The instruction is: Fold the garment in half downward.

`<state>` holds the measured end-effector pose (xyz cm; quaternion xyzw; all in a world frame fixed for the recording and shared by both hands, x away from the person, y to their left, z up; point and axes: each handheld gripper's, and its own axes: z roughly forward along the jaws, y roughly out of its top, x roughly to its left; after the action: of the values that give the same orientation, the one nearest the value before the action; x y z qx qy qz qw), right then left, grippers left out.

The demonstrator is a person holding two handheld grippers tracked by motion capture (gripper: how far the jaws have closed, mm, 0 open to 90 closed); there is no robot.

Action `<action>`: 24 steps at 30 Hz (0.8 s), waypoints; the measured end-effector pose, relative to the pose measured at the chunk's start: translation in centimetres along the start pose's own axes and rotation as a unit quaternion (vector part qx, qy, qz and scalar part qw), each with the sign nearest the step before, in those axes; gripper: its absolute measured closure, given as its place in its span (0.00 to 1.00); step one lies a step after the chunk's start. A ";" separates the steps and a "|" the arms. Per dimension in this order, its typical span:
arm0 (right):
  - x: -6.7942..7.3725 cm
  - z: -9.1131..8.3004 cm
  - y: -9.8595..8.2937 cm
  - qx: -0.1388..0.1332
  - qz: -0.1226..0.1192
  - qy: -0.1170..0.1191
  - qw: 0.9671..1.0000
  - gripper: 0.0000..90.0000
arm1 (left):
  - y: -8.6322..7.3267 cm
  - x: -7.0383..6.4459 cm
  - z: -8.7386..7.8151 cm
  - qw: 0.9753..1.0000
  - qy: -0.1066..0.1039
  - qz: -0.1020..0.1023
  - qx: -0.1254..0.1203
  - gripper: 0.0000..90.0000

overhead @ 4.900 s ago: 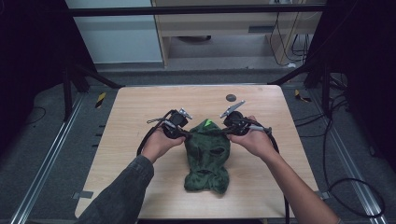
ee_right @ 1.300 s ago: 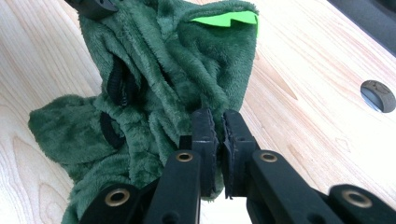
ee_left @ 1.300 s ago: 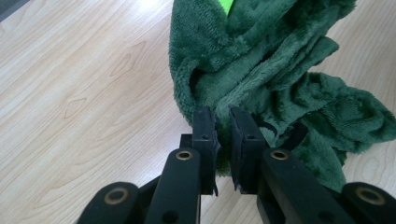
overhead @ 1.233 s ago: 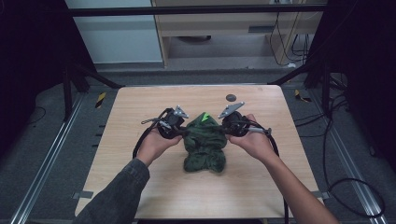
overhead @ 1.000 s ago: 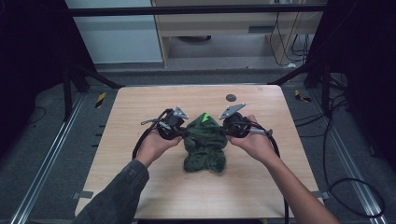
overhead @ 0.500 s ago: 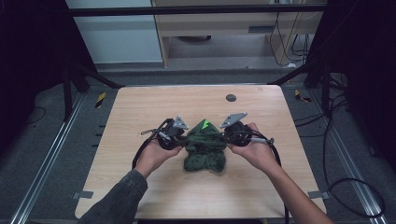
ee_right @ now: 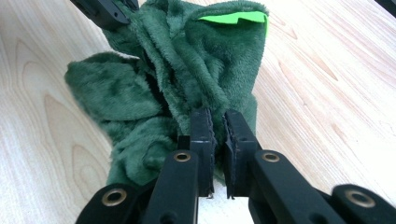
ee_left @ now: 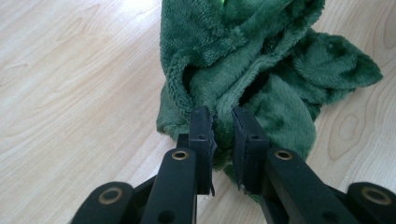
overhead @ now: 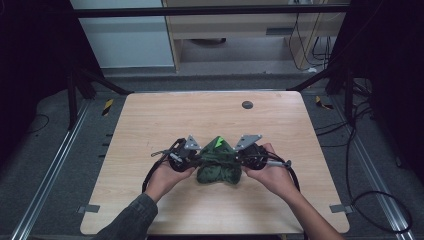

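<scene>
A dark green fleece garment with a bright green patch lies bunched on the wooden table, near its front middle. My left gripper grips the garment's left edge; in the left gripper view its jaws are shut on a fold of the fleece. My right gripper grips the right edge, and in the right gripper view its jaws pinch the fleece. The bright green patch sits at the cloth's far top. The left gripper's jaw tip shows beyond the cloth.
A small dark round disc lies near the table's far edge. Cables trail from both grippers toward the front edge. Black frame posts and a metal rail flank the table.
Both grippers, still holding the garment, have moved toward the front of the table, and the garment has bunched into a shorter, more compact heap than it was nearly five seconds ago.
</scene>
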<state>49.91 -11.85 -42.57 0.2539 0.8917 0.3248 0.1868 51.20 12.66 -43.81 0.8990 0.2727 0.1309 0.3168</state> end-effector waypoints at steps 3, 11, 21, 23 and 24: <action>0.3 0.0 -0.3 -0.002 -0.001 0.001 1.000 0.93 | -0.5 -0.4 0.1 1.000 0.005 0.000 -0.006 0.87; 1.3 0.0 -1.5 -0.002 -0.002 0.006 1.000 0.92 | -1.5 -1.2 0.5 1.000 0.001 0.007 -0.002 0.85; 2.1 0.1 -2.7 -0.001 -0.002 0.013 1.000 0.90 | -2.2 -1.5 0.6 1.000 -0.001 0.004 -0.002 0.83; 2.2 0.1 -2.9 -0.001 -0.003 0.014 1.000 0.90 | -2.3 -1.5 0.6 1.000 -0.003 0.004 -0.002 0.82; 2.3 0.1 -3.1 0.000 -0.003 0.015 1.000 0.90 | -2.3 -1.5 0.6 1.000 -0.004 0.004 -0.001 0.82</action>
<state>47.11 -12.54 -45.08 0.2463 0.8952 0.3277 0.1748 49.28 13.04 -45.85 0.9002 0.2680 0.1292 0.3181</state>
